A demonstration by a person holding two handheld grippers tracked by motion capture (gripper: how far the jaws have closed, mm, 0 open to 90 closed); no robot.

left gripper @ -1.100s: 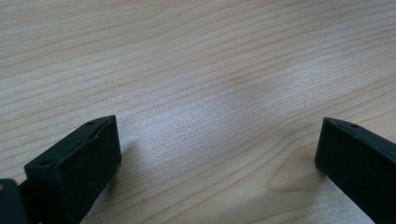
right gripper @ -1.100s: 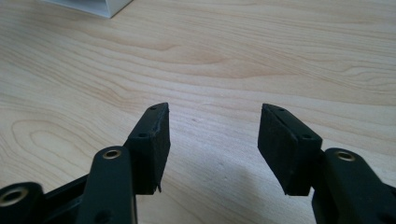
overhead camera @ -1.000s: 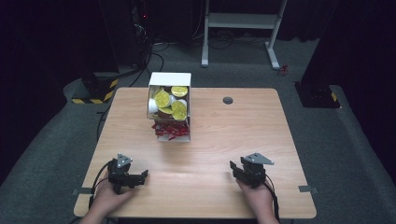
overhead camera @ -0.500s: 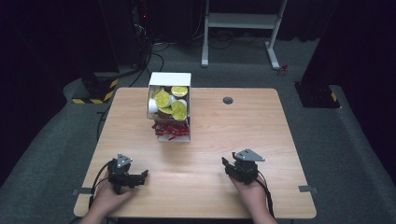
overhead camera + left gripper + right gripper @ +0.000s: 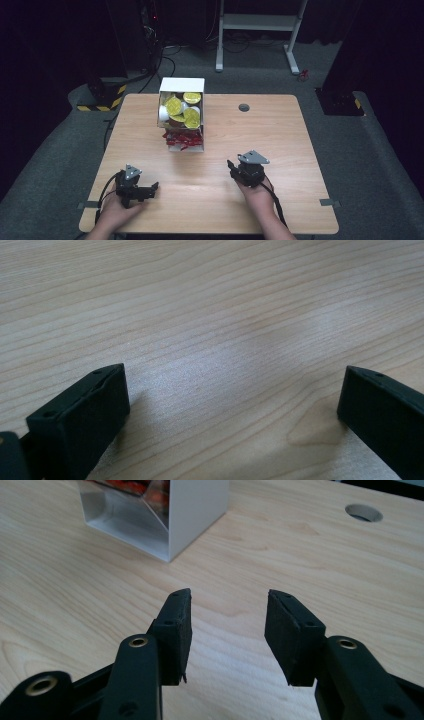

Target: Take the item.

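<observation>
A white box (image 5: 181,85) with a clear front stands at the table's far middle. It holds yellow-lidded cups (image 5: 175,106) above and red packets (image 5: 181,140) below. In the high view my left gripper (image 5: 152,189) rests near the front left edge, pointing right. Its jaws are open over bare wood in the left gripper view (image 5: 232,390). My right gripper (image 5: 231,167) is held front right of the box, aimed at it. Its jaws (image 5: 228,605) are open with nothing between them and have just been closing a little. The box's near corner (image 5: 195,510) lies ahead of them.
A round cable hole (image 5: 244,107) is set in the wooden table (image 5: 280,130) to the right of the box, also seen in the right gripper view as the hole (image 5: 364,512). Beyond the table are a white desk frame (image 5: 260,22) and a yellow-black striped base (image 5: 107,95) on the dark floor.
My right gripper has moved left and away from the front edge, toward the box, rising slightly. The left gripper has stayed where it was.
</observation>
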